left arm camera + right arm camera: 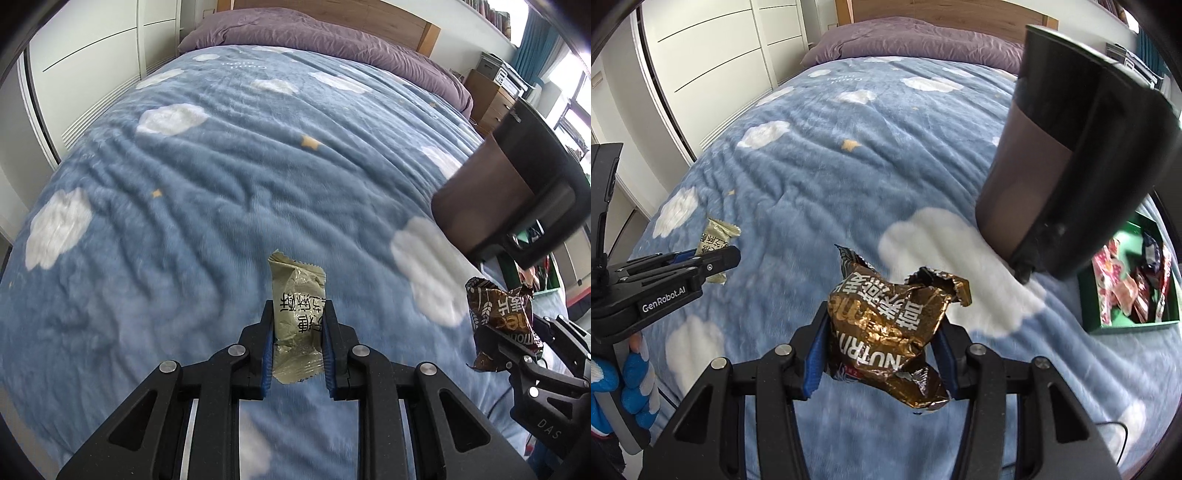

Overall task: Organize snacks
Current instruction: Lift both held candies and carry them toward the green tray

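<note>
Both grippers are held above a bed covered by a fleecy blue blanket printed with white clouds and small yellow stars (pixel 221 192).

Left gripper (pixel 298 325): black two-finger claw with blue pads, clenched on a small olive-green foil snack packet with black printed characters (pixel 297 295). The packet stands upright between the pads, its crimped top end sticking out past the fingertips, clear of the blanket. In the right wrist view the same gripper (pixel 718 258) comes in from the left edge, and a hand in a blue and white glove (pixel 631 384) grips its handle.

Right gripper (pixel 882 328): same build, jaws about half spread and grasping a crumpled brown and gold foil snack bag with white lettering (pixel 890 332). The bag fills the gap, both pads pressing on its sides; its torn top points away from the camera. It too hangs above the blanket.

A tall dark brown and black cylindrical container (pixel 1052 155) stands on the blanket to the right of the brown bag. Beyond it, near the right edge of the bed, sits a green open box (pixel 1087 314) with several red and pink wrapped snacks (pixel 1123 291) lying inside.

At the head of the bed lies a purple quilt (pixel 332 33); white wardrobe doors (pixel 713 48) line the left wall.
</note>
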